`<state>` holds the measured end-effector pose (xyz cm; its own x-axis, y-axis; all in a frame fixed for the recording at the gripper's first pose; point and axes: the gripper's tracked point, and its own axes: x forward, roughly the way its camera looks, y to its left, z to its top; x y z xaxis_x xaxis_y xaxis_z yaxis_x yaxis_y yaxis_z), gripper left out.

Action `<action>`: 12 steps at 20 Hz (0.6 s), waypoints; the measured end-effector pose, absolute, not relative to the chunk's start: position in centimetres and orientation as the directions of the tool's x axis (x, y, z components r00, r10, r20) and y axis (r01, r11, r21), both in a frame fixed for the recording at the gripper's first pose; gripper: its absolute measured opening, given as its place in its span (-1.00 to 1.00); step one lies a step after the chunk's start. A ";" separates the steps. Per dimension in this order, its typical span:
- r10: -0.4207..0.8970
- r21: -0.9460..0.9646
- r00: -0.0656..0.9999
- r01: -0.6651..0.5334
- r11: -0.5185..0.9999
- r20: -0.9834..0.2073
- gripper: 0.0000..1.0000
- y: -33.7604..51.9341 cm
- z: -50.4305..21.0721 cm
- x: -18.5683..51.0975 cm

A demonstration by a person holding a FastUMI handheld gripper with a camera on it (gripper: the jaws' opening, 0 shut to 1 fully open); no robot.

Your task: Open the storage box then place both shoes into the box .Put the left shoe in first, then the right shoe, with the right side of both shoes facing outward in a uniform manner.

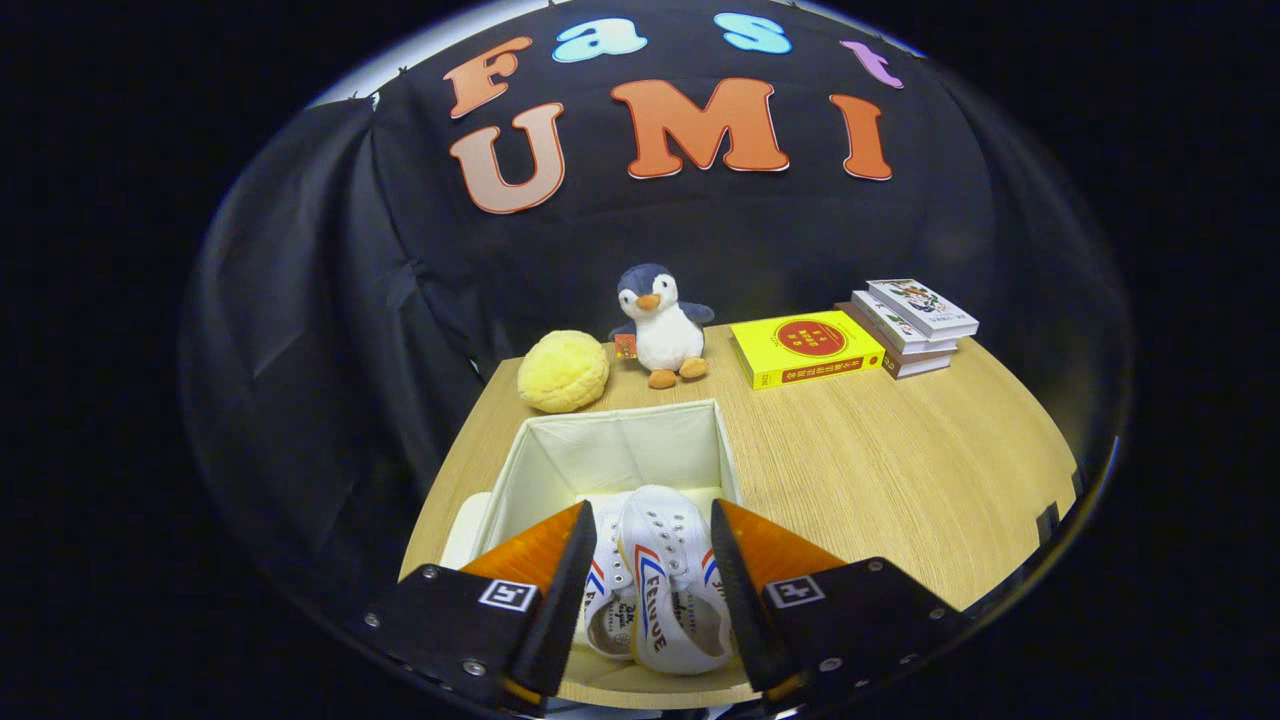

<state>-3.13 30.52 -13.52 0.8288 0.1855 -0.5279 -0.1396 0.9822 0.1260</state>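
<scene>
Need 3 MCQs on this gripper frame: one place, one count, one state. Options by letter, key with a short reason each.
1. Where does the plush penguin stand?
A. inside the storage box
B. between the yellow round plush and the yellow book
C. on the stack of books

2. How many white shoes show in the storage box?
A. none
B. two
C. four

3. What state is the hand-held gripper in?
A. open, fingers either side of the shoes
B. shut on the yellow book
C. shut on the penguin

Key:
1 B, it sits at the table's far edge between those two.
2 B, a pair lies side by side in the open box.
3 A, there is a gap between each finger and the shoes.
</scene>
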 end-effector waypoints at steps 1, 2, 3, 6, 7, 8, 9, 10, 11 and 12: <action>0.186 0.126 0.832 -0.140 0.982 -0.523 0.62 29.8 -13.1 -3.2; 0.185 0.122 0.840 -0.143 0.982 -0.510 0.74 29.1 -12.4 -3.2; 0.183 0.114 0.849 -0.145 0.983 -0.495 0.92 28.3 -11.6 -3.2; 0.169 0.102 0.879 -0.138 0.985 -0.445 0.96 25.3 -9.2 -3.1; 0.163 0.104 0.889 -0.131 0.986 -0.428 0.96 24.3 -8.4 -3.0; 0.157 0.111 0.898 -0.122 0.986 -0.411 0.96 23.1 -7.4 -3.1; 0.153 0.122 0.907 -0.113 0.986 -0.393 0.96 21.9 -6.6 -3.0; 0.146 0.132 0.916 -0.104 0.986 -0.375 0.97 20.7 -5.7 -2.9; 0.139 0.140 0.924 -0.095 0.986 -0.355 0.97 19.2 -4.6 -3.0; 0.135 0.143 0.931 -0.091 0.986 -0.338 0.97 17.9 -3.7 -3.2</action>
